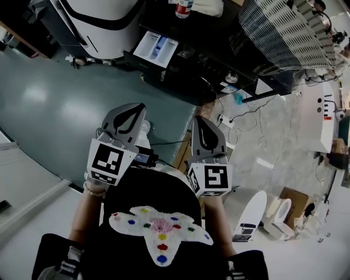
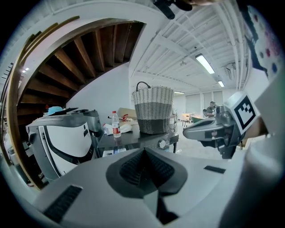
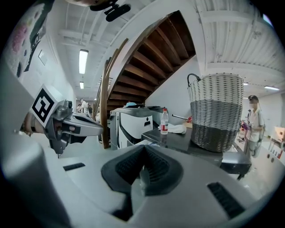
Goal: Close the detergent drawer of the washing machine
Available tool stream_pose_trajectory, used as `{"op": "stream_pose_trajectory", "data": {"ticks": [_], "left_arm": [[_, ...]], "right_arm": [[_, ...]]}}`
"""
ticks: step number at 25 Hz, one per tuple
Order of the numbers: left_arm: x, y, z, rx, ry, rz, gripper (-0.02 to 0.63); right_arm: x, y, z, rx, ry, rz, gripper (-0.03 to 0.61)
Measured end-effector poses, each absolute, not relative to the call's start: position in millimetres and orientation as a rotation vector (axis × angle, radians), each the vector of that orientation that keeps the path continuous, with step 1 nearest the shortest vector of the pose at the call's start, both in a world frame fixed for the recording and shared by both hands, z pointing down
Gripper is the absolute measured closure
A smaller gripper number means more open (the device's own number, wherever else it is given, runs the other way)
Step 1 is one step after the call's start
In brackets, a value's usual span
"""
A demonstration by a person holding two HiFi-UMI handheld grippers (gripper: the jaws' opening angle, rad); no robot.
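— Checking the left gripper (image 1: 131, 112): pressed together, pinching nothing, held out low in front of the body.
— Same for the right gripper (image 1: 201, 128): shut tight, empty, side by side with the left one without touching it.
— And the detergent drawer (image 1: 156, 48)?
— Pulled out of the front of the dark washing machine (image 1: 180, 71), open, with a white tray and a blue insert on show. Well ahead of both grippers, across a stretch of grey-green floor (image 1: 65, 104).
— On top of the machine?
— A wicker basket (image 1: 284, 33), a plastic bottle (image 1: 184, 8) with a red label, and a white cloth (image 3: 178, 128) just beside the bottle.
— To the left of the drawer in the head view?
— A white appliance (image 1: 104, 22) with a black band, close beside the washing machine.
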State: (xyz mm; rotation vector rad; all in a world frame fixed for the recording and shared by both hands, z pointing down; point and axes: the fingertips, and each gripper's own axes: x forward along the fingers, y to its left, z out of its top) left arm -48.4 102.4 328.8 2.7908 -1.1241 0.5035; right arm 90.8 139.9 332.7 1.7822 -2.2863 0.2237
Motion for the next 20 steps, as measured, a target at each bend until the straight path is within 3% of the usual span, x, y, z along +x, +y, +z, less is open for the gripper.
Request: {"op": "stream_pose_trajectory", "data": {"ticks": [20], "left_arm": [[-63,-32,326,2.842,-0.985,0.479,0.601]], "right_arm": [[72,19,325,1.861,-2.171,0.24,0.574]]}}
